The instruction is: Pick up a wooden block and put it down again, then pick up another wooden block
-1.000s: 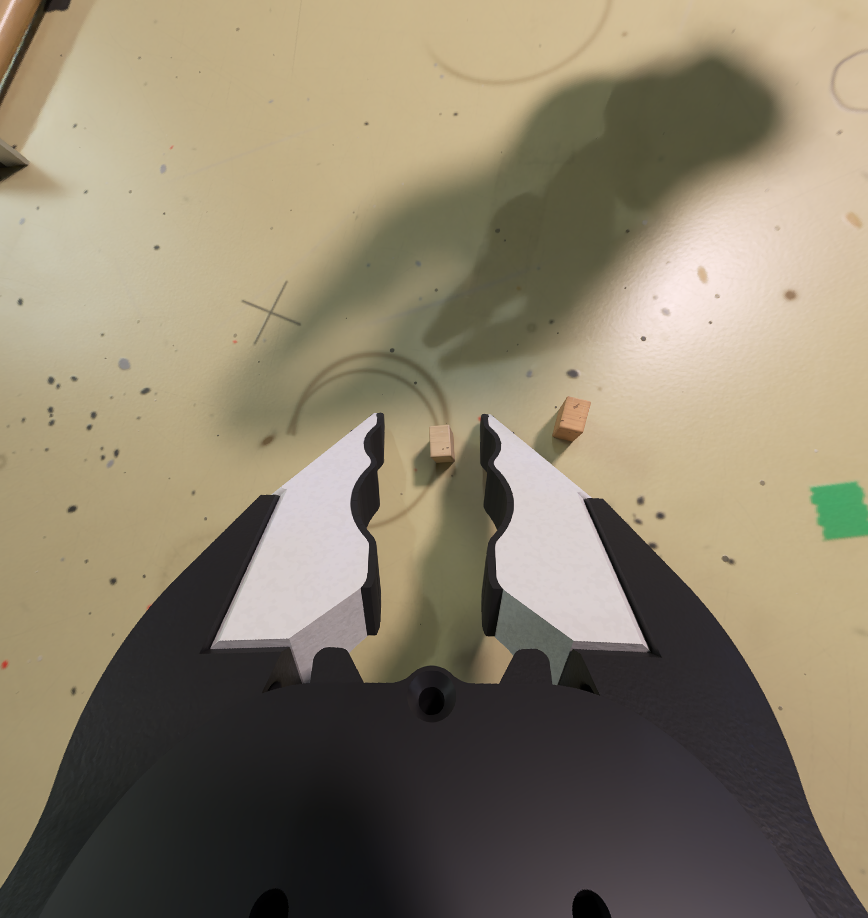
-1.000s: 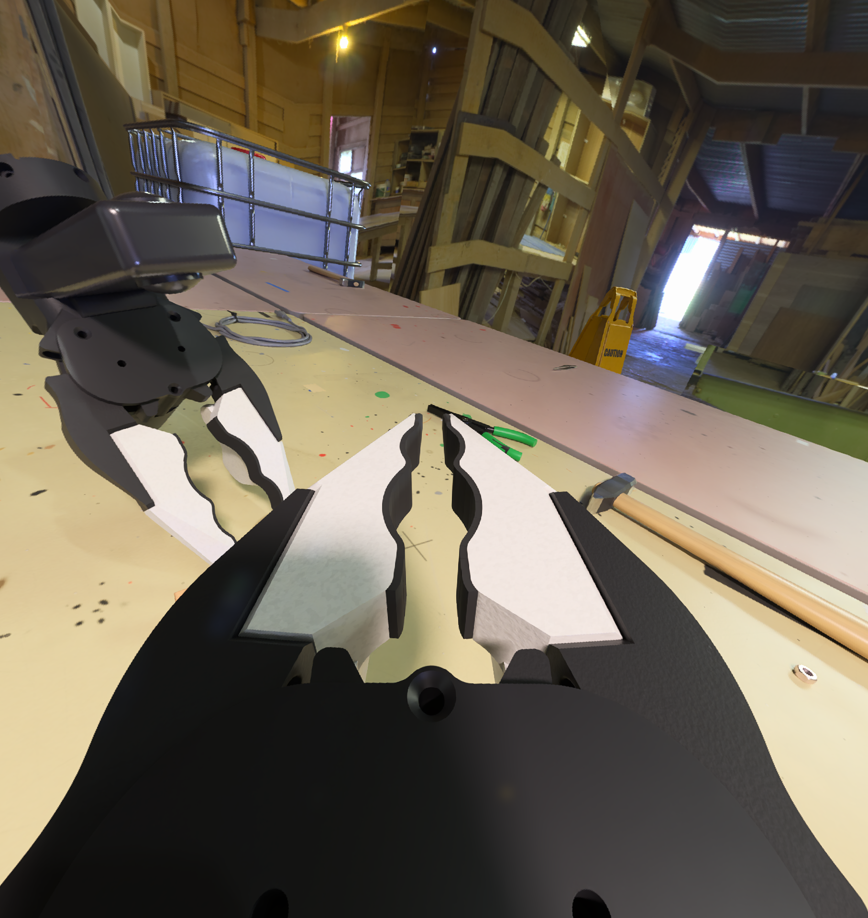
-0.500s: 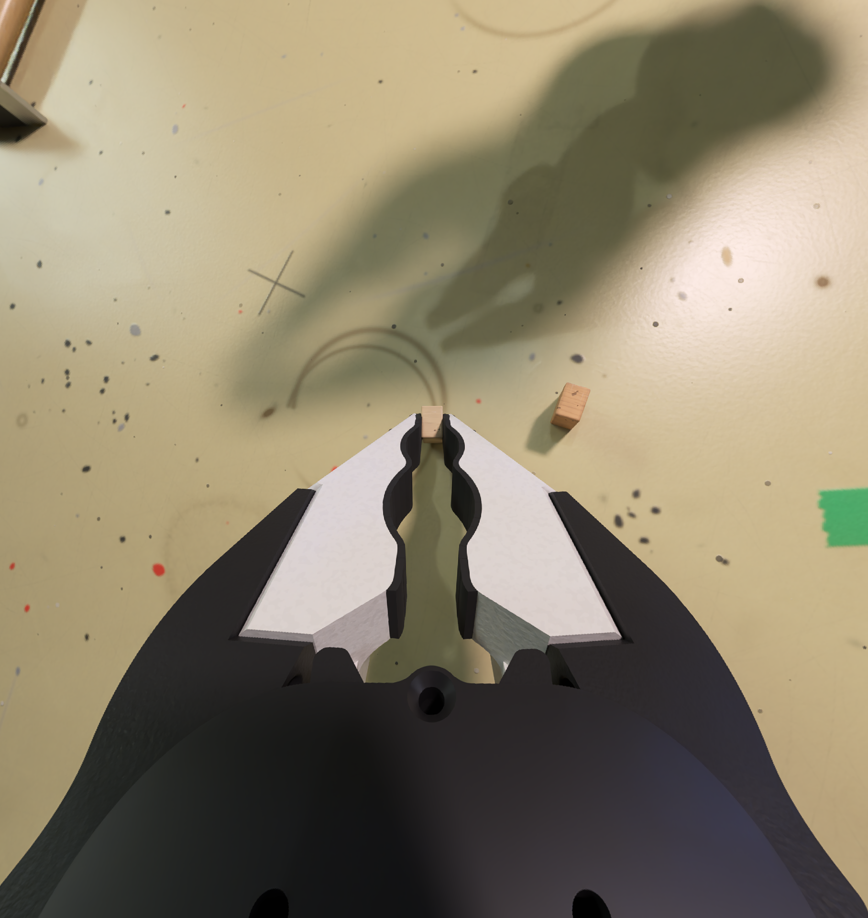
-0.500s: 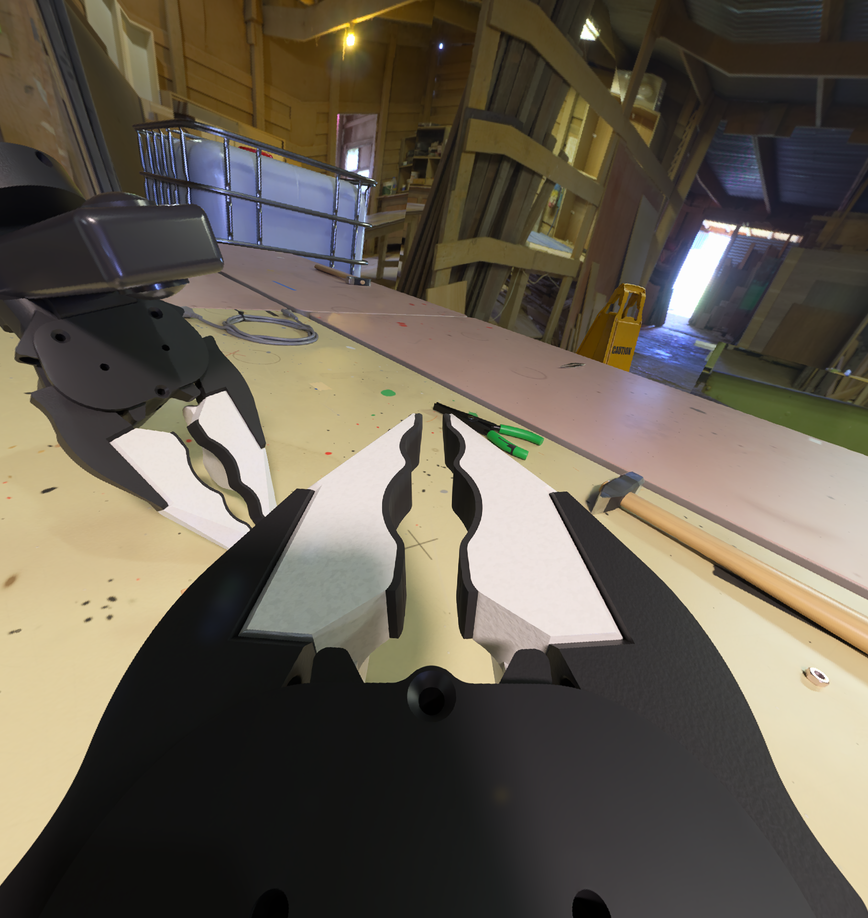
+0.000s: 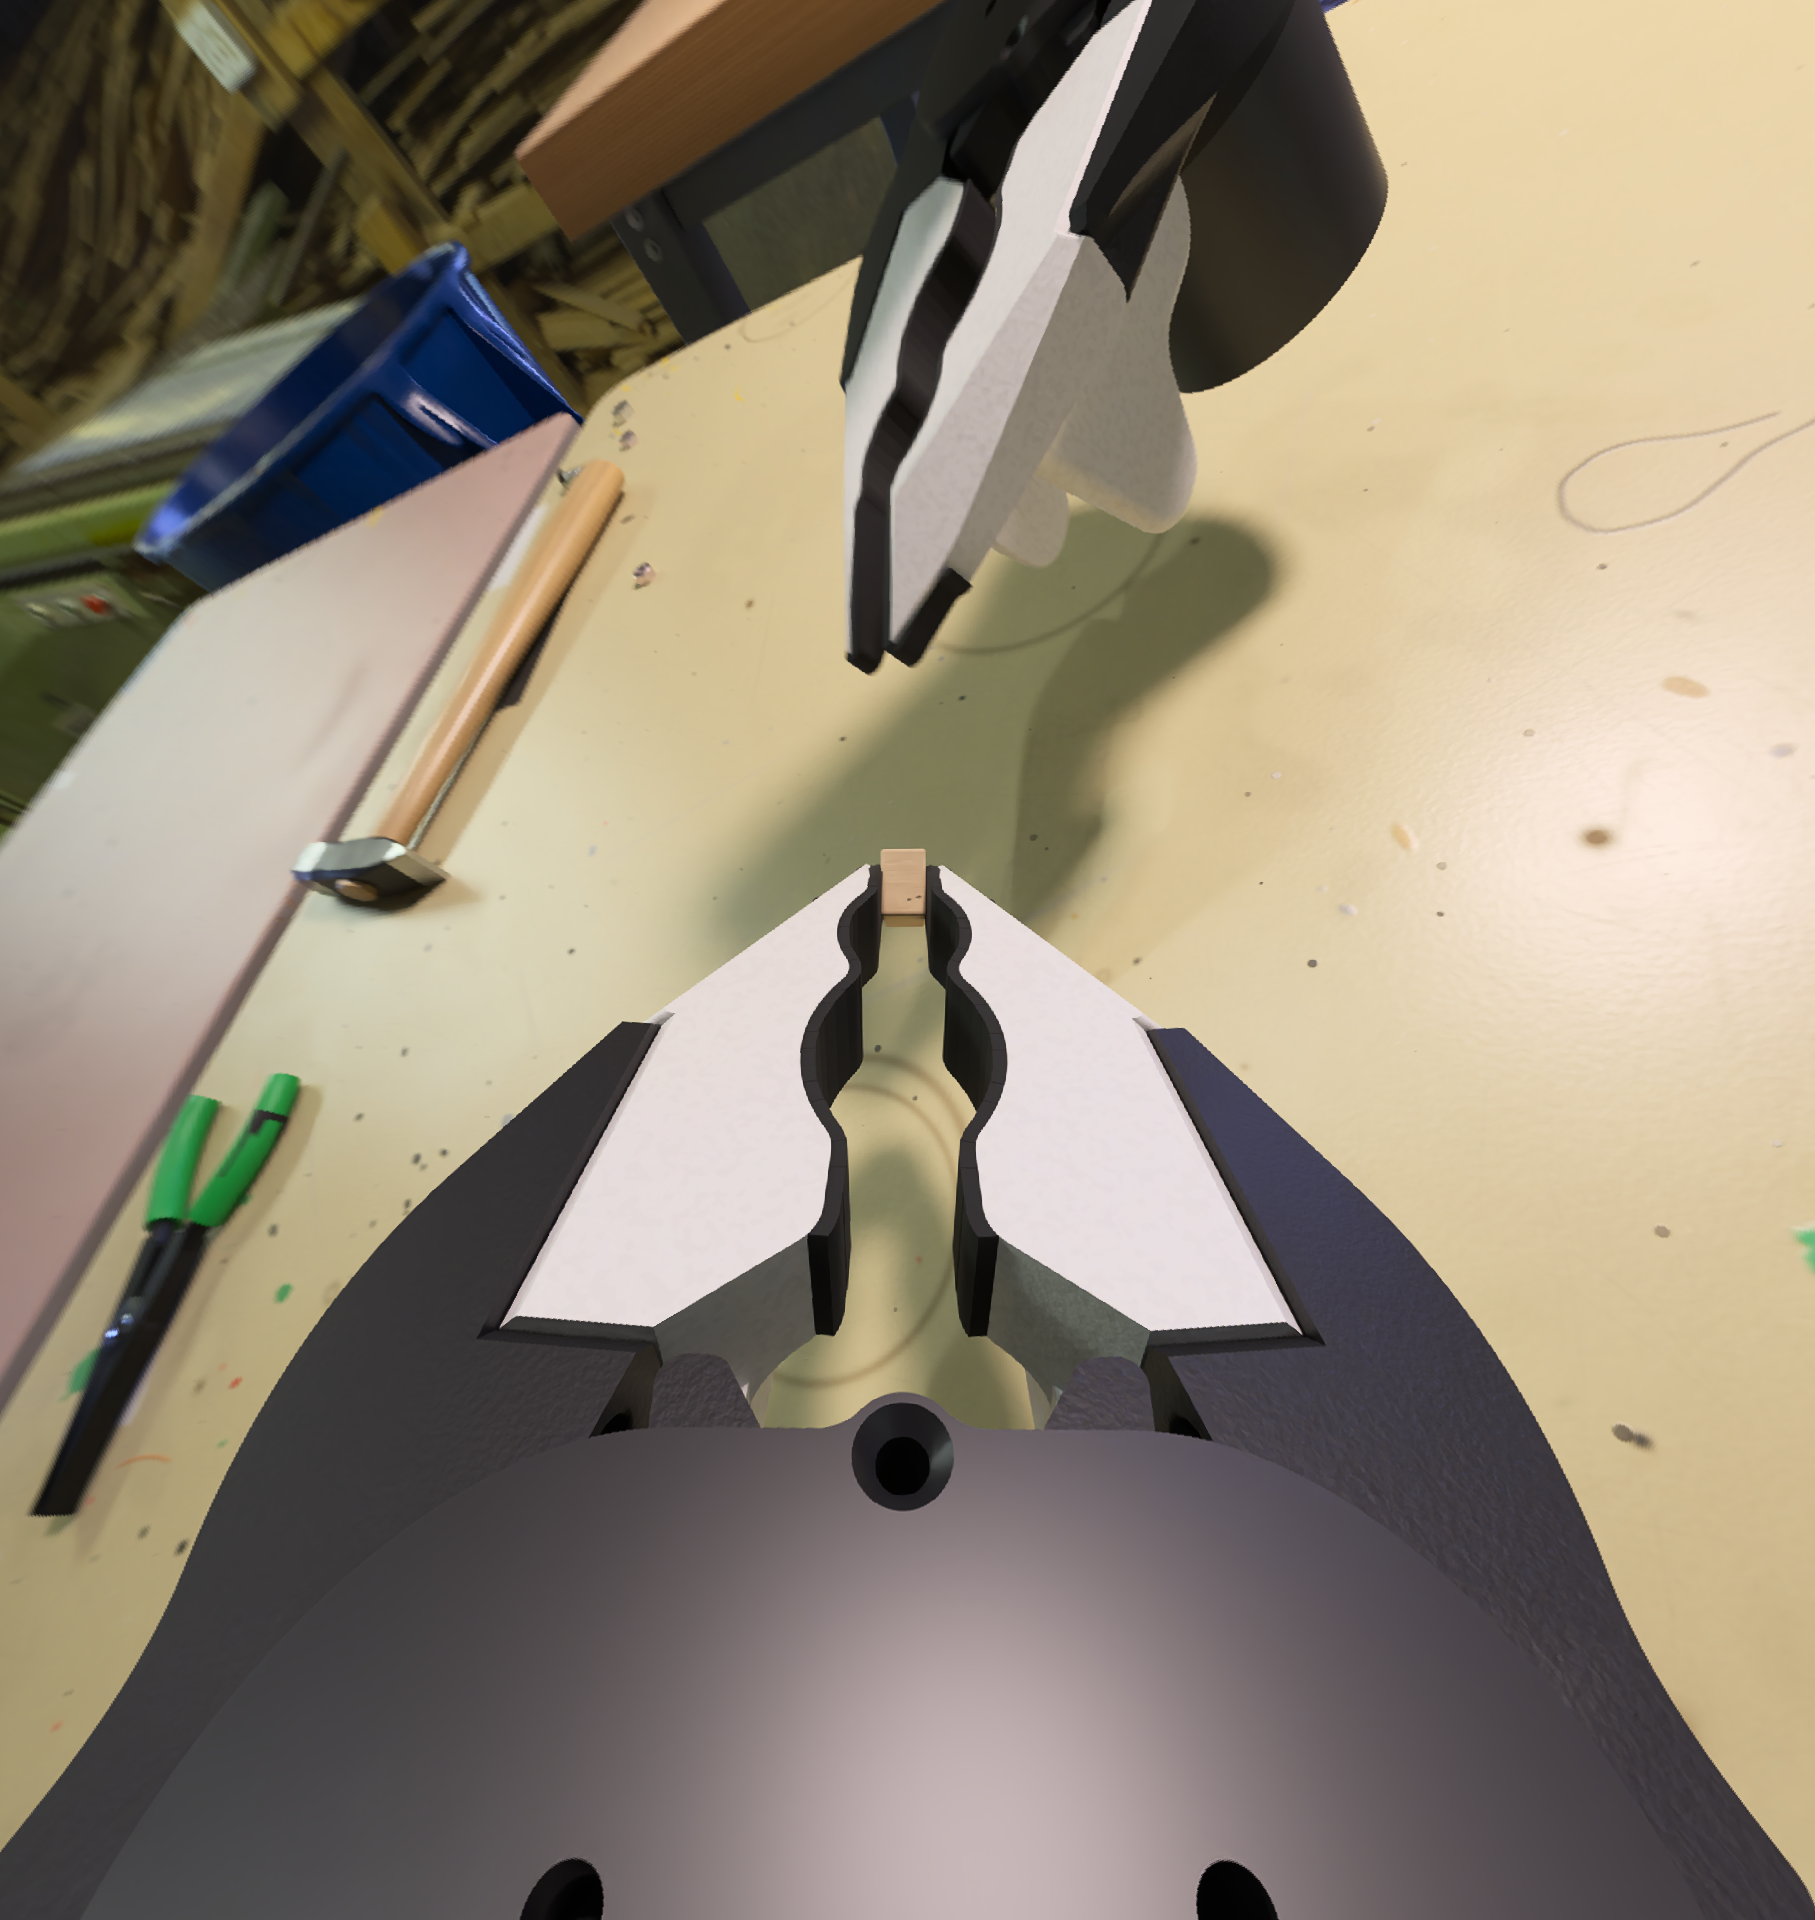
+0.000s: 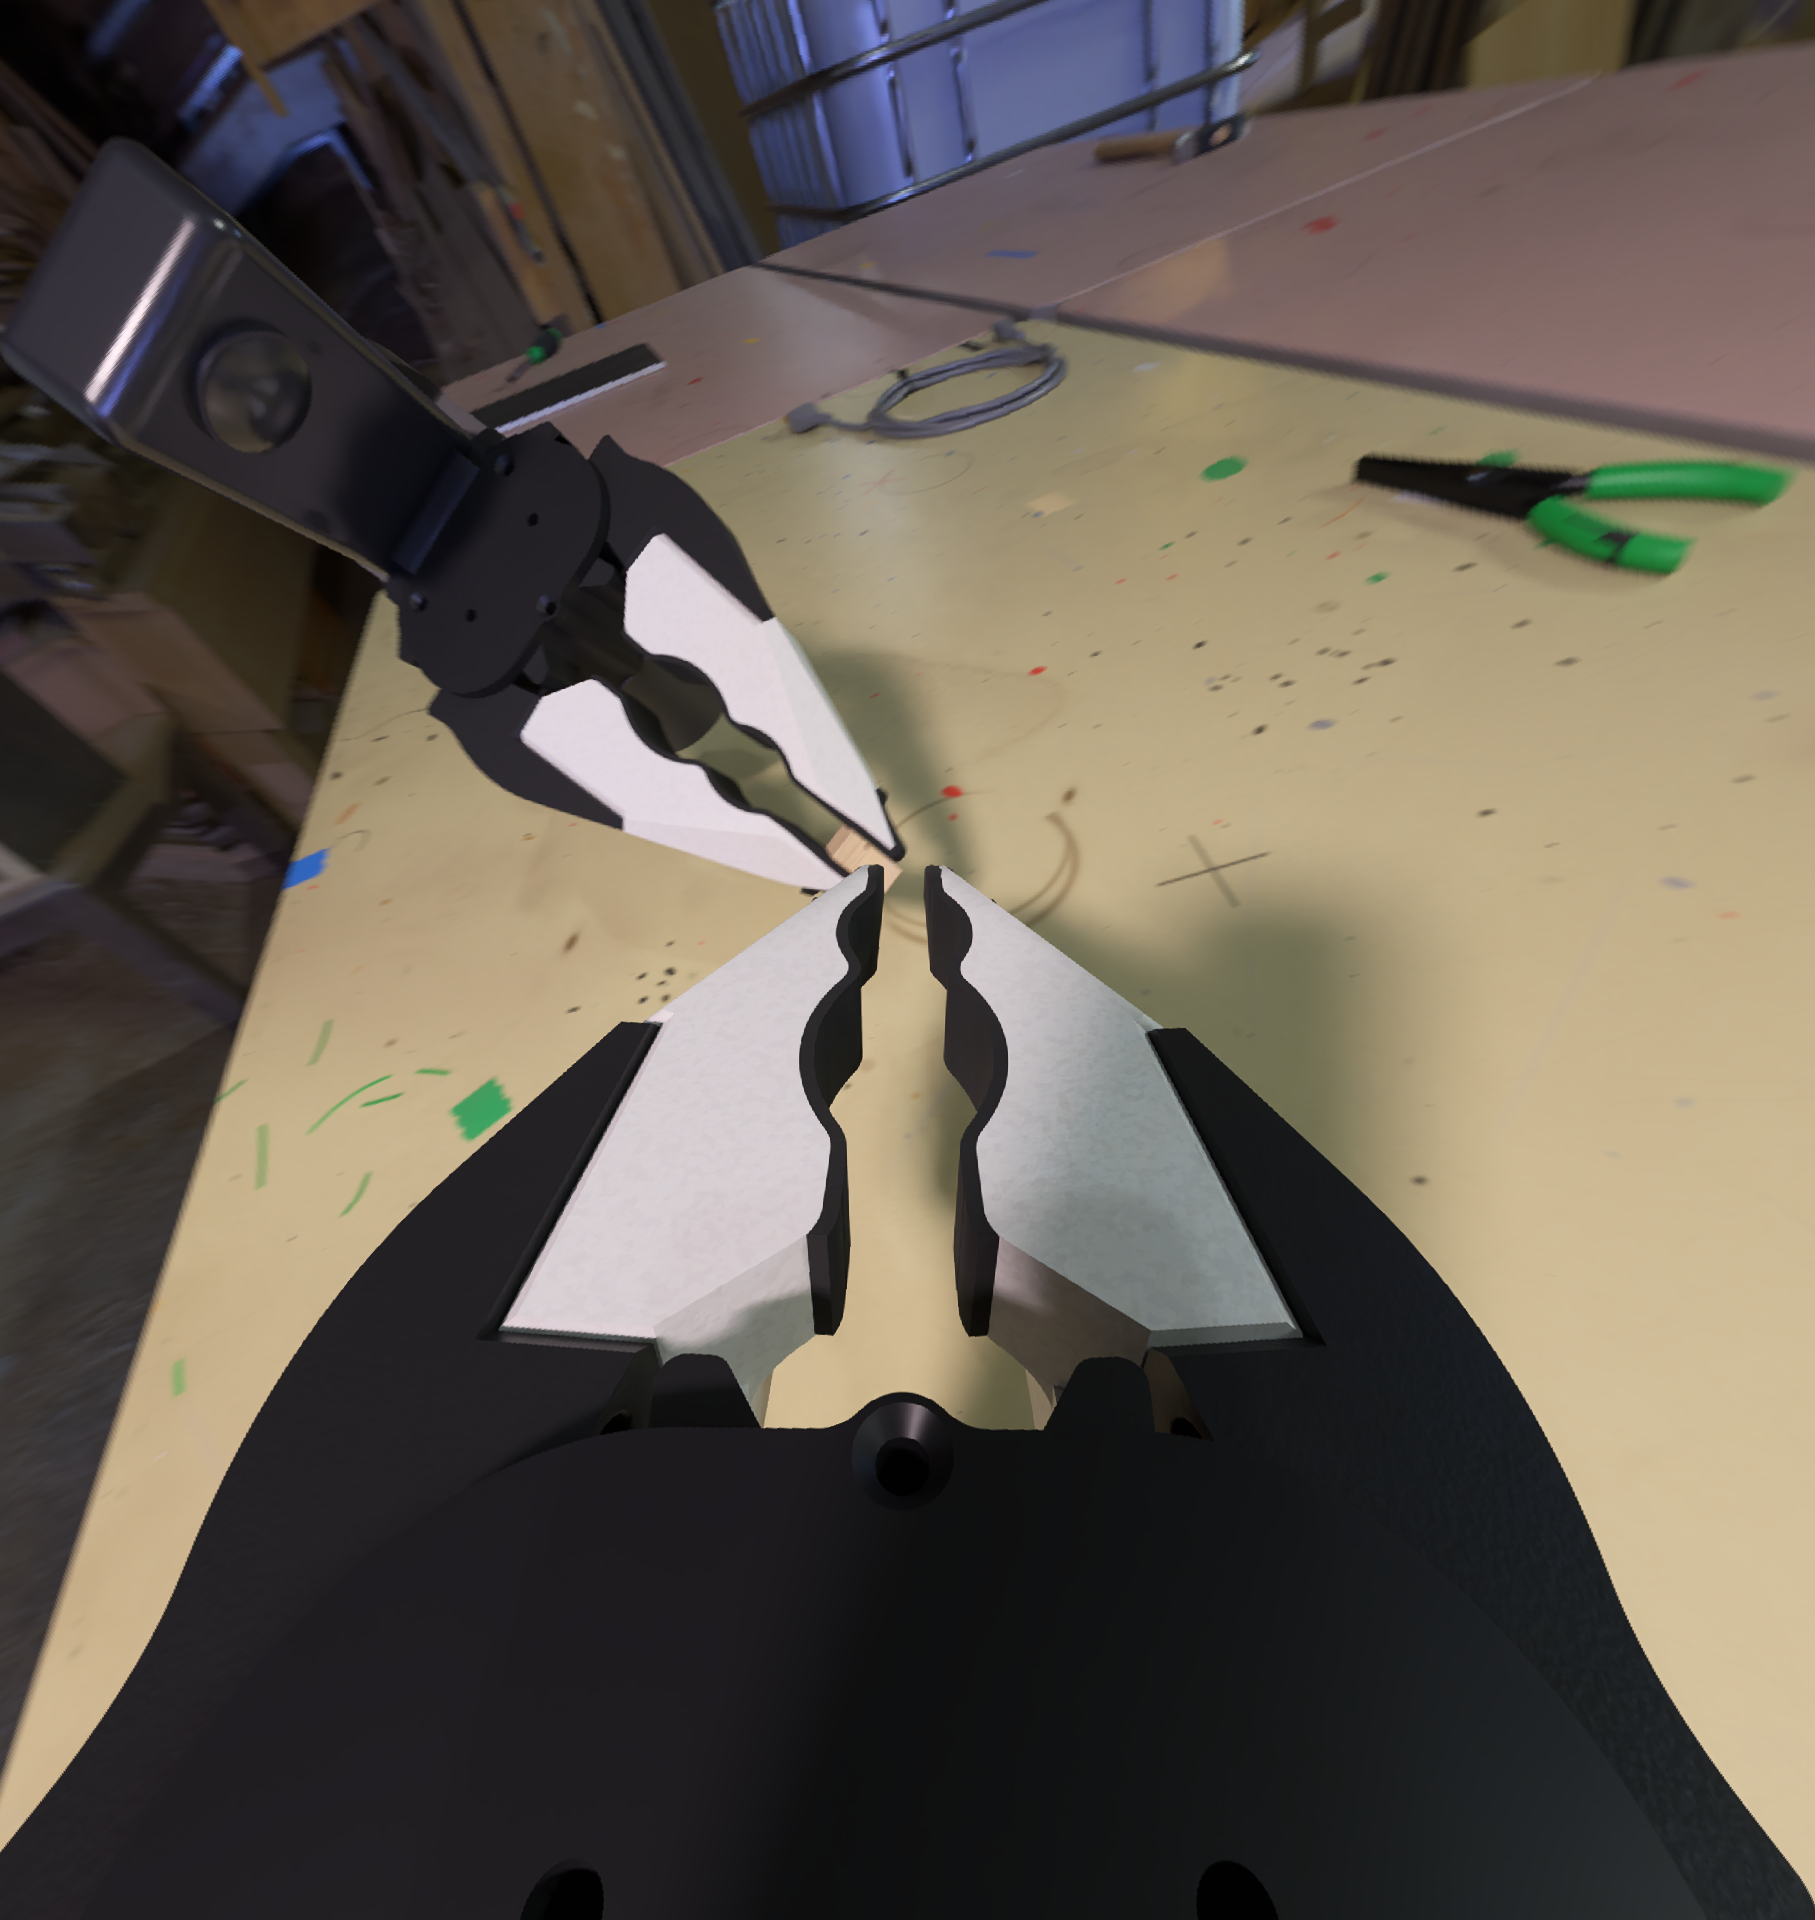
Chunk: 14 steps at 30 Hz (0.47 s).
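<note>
My left gripper (image 5: pixel 903 883) is shut on a small pale wooden block (image 5: pixel 903 883), pinched at the very fingertips and held above the yellow table (image 5: pixel 1402 935). In the right wrist view the left gripper (image 6: pixel 867 847) reaches in from the upper left, with the block (image 6: pixel 853 854) showing at its tips. My right gripper (image 6: pixel 903 883) is shut and empty, its tips just short of the block. It hangs over the table at the top of the left wrist view (image 5: pixel 882 655). The second wooden block is out of view.
A hammer (image 5: pixel 467 717) and green-handled pliers (image 5: pixel 186 1247) lie at the left of the table beside a pink board (image 5: pixel 207 779). The pliers (image 6: pixel 1589 504) and a grey cable (image 6: pixel 965 390) lie far off. A blue bin (image 5: pixel 363 405) stands beyond the table edge. A green tape patch (image 6: pixel 480 1107) marks the table.
The left gripper closed on the block, then rose and tilted up from looking down at the table. The right gripper swung round toward it. The second block left view.
</note>
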Available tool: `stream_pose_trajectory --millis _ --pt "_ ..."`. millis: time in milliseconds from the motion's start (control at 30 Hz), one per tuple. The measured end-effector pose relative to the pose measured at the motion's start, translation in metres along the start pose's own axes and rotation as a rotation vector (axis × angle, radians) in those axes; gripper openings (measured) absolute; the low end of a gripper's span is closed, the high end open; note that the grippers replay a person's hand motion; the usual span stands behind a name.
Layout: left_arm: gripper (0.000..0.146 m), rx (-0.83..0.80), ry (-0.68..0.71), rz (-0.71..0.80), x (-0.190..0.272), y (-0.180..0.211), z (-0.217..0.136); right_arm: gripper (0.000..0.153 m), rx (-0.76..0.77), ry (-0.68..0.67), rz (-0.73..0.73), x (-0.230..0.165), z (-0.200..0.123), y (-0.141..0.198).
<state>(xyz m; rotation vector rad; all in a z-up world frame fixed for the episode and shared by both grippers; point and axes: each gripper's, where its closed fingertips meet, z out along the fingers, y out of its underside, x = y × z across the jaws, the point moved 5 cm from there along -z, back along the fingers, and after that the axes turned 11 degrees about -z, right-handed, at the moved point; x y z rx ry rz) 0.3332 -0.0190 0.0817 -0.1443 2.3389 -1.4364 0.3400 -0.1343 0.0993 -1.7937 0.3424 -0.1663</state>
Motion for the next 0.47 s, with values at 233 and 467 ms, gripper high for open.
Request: stream_pose_trajectory --millis 233,467 --pt "0.007 0.055 -0.039 0.073 0.005 -0.003 -0.003 0.008 -0.041 -0.047 -0.021 -0.007 0.011 0.005" --pt "0.007 0.06 -0.017 0.067 0.005 -0.002 -0.002 0.008 -0.064 -0.059 -0.017 -0.008 0.016 0.007"
